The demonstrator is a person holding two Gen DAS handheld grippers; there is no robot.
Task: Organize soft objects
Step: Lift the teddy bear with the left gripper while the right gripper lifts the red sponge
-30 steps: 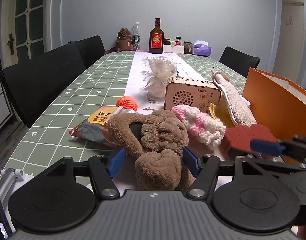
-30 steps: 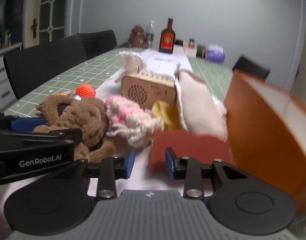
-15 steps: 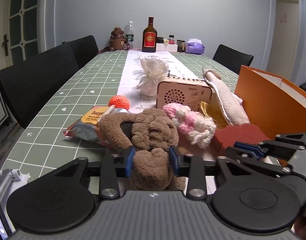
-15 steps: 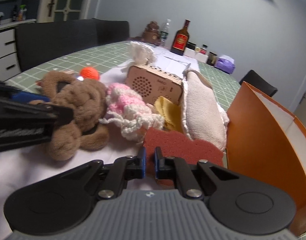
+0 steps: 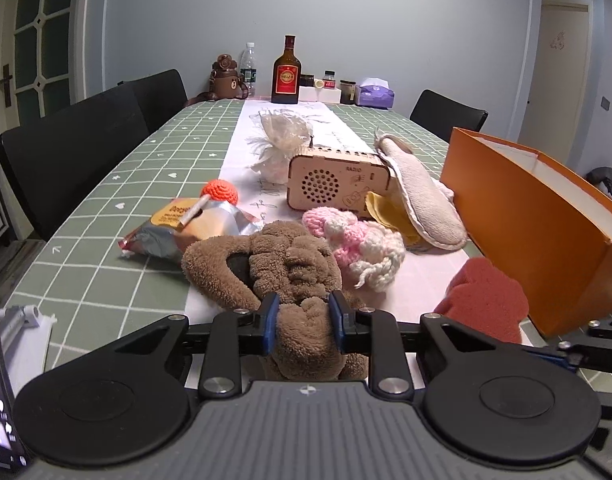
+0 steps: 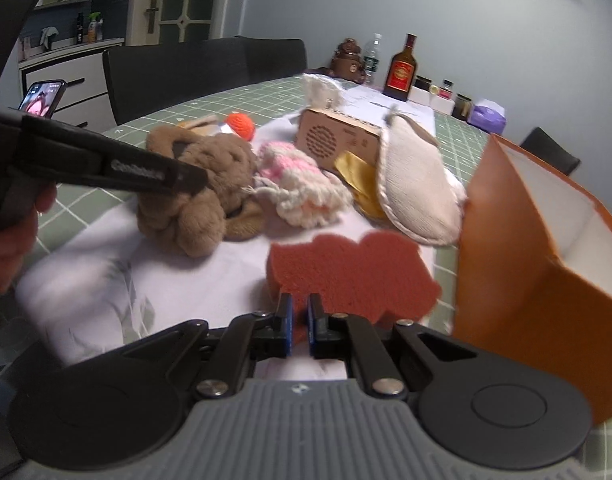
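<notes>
Left gripper: the black two-finger left gripper point(image 5: 302, 320) has its blue pads pressed into the near end of the fluffy brown plush toy point(image 5: 281, 264); the jaws are closing, and the plush bulges between them.
Right gripper: the black two-finger right gripper point(image 6: 299, 326) is clamped on the near edge of the flat rust-red sponge point(image 6: 346, 272), its blue pads almost together with only a thin strip of sponge between them.
Brown plush toy: it lies on the white runner down the middle of the green checked tablecloth point(image 5: 105, 208), with its far end just beside the pink-and-white knitted piece point(image 5: 362, 240).
Rust-red sponge: in the left wrist view it sits to the right of the plush, close to the near corner of the orange cardboard box point(image 5: 546, 232).
Orange box: it stands open at the right side of the table, white inside.
Other soft things: a beige padded slipper sole point(image 5: 422, 200) leans over a yellow cloth point(image 5: 386, 216); a small orange crocheted ball point(image 5: 219, 192) rests behind a crumpled foil snack bag point(image 5: 185, 228).
Hard things: a pale wooden radio box point(image 5: 334, 188) stands behind the knitted piece, and a brown glass bottle with a red label point(image 5: 285, 74) stands at the far end of the table.
Person: a hand point(image 6: 9, 240) at the left edge of the right wrist view holds the left gripper's handle.
Sharpness: the right wrist view is motion-blurred.
</notes>
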